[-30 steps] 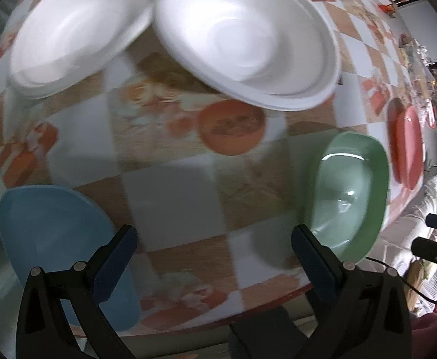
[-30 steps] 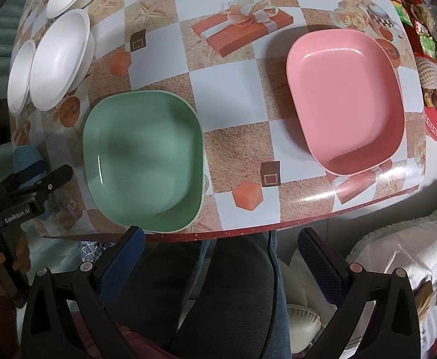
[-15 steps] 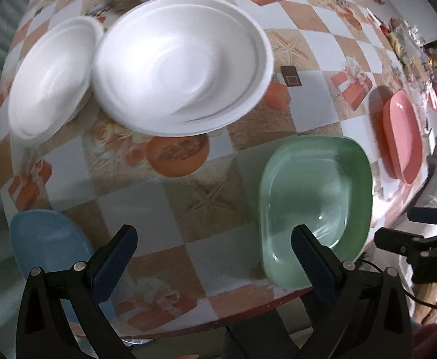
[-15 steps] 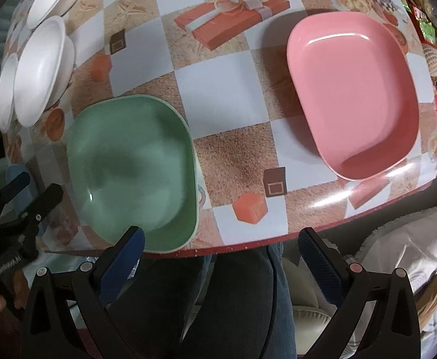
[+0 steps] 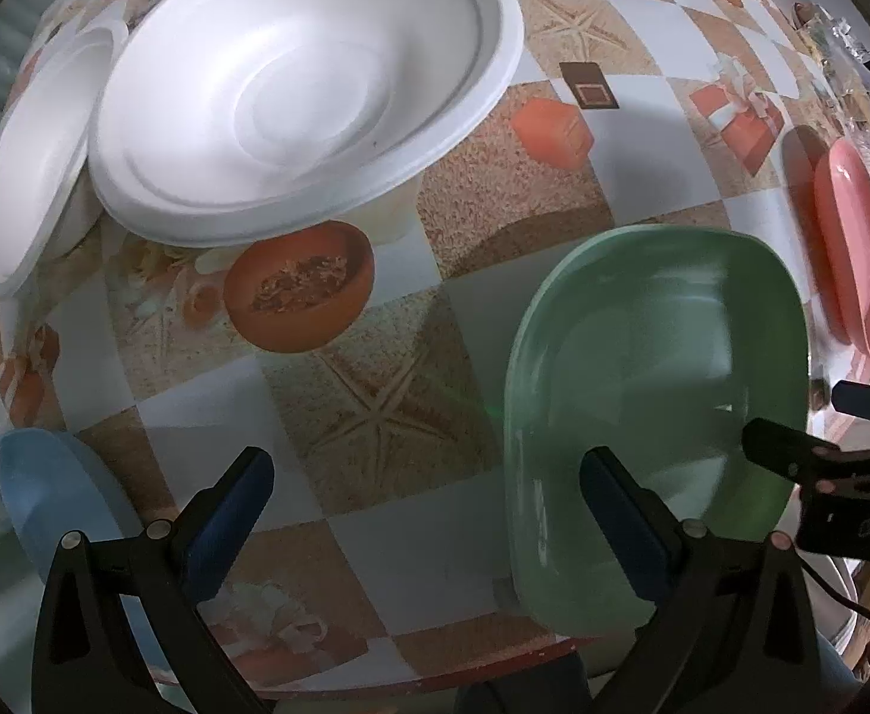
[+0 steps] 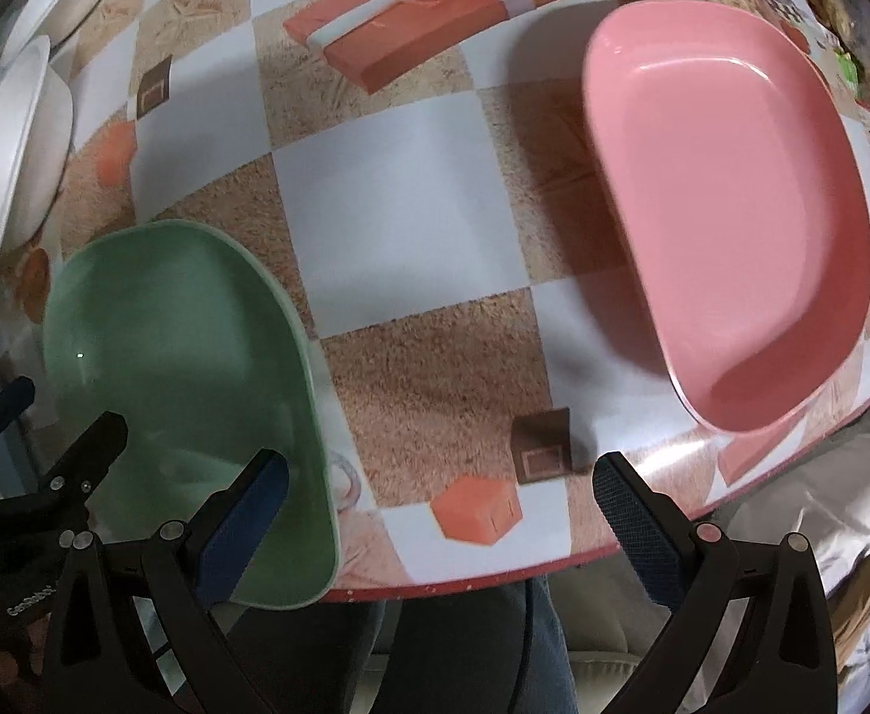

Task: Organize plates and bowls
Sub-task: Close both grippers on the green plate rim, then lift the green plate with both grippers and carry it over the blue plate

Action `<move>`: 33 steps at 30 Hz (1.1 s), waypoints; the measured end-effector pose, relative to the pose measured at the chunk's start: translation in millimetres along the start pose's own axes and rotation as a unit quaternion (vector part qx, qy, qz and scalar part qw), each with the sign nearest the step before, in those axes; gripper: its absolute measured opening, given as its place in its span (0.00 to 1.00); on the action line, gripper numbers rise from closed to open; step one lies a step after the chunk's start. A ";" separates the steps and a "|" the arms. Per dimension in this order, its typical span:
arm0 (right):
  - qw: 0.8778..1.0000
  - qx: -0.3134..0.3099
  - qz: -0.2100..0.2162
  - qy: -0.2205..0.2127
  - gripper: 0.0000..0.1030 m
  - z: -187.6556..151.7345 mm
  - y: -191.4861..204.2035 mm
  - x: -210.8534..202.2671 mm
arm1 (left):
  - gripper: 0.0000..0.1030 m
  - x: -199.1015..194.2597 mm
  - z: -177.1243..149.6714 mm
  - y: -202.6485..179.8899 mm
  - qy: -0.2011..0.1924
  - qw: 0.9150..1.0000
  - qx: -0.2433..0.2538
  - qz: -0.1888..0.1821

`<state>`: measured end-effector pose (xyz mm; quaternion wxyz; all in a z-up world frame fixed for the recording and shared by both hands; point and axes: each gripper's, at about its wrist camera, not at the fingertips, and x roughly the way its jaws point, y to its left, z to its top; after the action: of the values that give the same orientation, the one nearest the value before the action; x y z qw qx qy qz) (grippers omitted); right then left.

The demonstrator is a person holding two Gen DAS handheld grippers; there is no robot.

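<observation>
Only the left view shows the blue plate [image 5: 48,488]; right shows pink plate [image 6: 732,202] whole.

green plate [image 5: 661,369] and pink plate [image 6: 732,208] glossy smooth plastic; white bowls [image 5: 292,89] matt foam; tablecloth [image 6: 399,220] shiny, printed.

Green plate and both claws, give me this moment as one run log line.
left claw: open, empty | right claw: open, empty | green plate: on table near edge, ungrasped | pink plate: on table
</observation>
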<state>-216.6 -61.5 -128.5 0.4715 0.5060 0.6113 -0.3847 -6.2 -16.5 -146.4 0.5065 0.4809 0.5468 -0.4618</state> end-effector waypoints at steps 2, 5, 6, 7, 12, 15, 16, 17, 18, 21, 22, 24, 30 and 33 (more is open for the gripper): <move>1.000 -0.002 -0.001 -0.001 1.00 -1.7 0.2 5.3 | 1.00 3.4 -0.5 3.4 0.002 1.000 -0.002 -0.005; 1.000 -0.012 -0.003 -0.006 1.00 -3.7 3.1 6.3 | 1.00 7.8 -4.3 3.8 -0.001 1.000 -0.006 -0.008; 1.000 -0.012 0.000 -0.006 1.00 -1.9 -0.5 7.3 | 1.00 8.1 -5.1 5.1 -0.004 1.000 -0.004 -0.008; 1.000 -0.012 0.000 -0.007 1.00 -1.9 0.5 7.6 | 1.00 8.2 -3.9 1.6 -0.006 1.000 -0.004 -0.008; 1.000 -0.009 -0.005 -0.005 1.00 -6.1 3.0 4.7 | 1.00 11.0 -6.1 -16.3 -0.006 1.000 -0.011 -0.008; 1.000 -0.017 -0.008 0.013 1.00 -0.7 3.8 5.6 | 1.00 8.1 1.2 -19.5 0.014 1.000 -0.012 -0.008; 1.000 -0.017 -0.008 0.016 1.00 7.6 0.9 3.1 | 0.99 7.8 4.7 -20.0 0.016 1.000 -0.013 -0.009; 1.000 -0.016 -0.009 0.017 0.97 6.2 1.8 2.8 | 0.96 5.8 6.0 -21.3 0.015 1.000 -0.012 -0.009; 1.000 -0.018 -0.009 0.016 0.95 6.3 3.3 1.0 | 0.91 4.4 7.4 -21.8 0.012 1.000 -0.008 -0.009; 0.999 -0.043 -0.004 0.003 0.72 2.0 16.3 -6.2 | 0.78 -4.6 7.3 -28.5 0.004 1.000 0.005 -0.011; 0.998 -0.057 -0.001 -0.002 0.60 0.6 22.4 -9.0 | 0.75 -6.2 7.2 -30.6 0.002 1.000 0.008 -0.012; 0.998 -0.069 0.012 -0.006 0.39 -1.7 30.3 -11.9 | 0.59 -16.3 7.1 -35.4 -0.002 1.000 0.017 -0.013; 0.997 -0.071 0.032 0.001 0.16 -4.8 44.3 -11.3 | 0.18 -23.9 6.3 -36.0 -0.001 0.999 0.018 -0.044; 0.996 -0.083 0.033 0.008 0.16 -5.3 64.2 -8.1 | 0.18 -24.3 1.7 -23.6 -0.001 0.999 0.002 -0.041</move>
<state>-154.2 -46.3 -118.9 0.5195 0.4883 0.6275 -0.3130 -28.9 -22.2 -121.8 0.4868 0.4587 0.5648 -0.4834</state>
